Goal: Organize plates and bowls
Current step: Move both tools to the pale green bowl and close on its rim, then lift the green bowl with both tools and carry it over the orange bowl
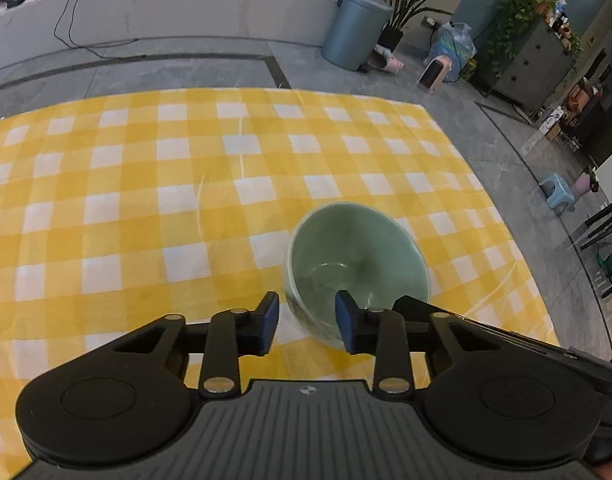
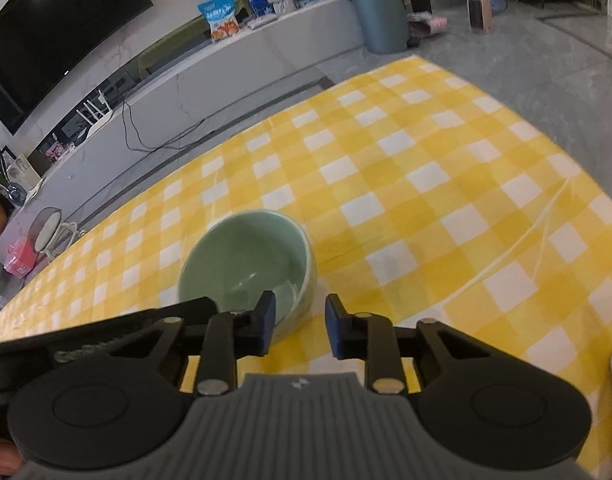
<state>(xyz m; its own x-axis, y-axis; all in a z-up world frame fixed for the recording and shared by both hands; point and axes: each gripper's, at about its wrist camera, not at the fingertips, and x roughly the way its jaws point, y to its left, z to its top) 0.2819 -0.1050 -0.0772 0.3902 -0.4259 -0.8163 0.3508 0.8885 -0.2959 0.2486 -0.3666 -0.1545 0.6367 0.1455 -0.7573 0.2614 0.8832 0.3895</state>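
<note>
Near the table's [image 1: 106, 200] right edge, a green bowl's [image 1: 358, 256] rim is straddled by both the left gripper [image 1: 307, 322] and the right gripper [image 2: 300, 322], jaws spread, not pinching.

No readable text, snack bag [image 2: 221, 20] print too blurred

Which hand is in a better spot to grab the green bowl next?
Both are close. I would guess the left gripper: the green bowl has its near wall sitting right in the gap. The right gripper has only one finger over the rim, and its gap is mostly over the tablecloth.
</note>
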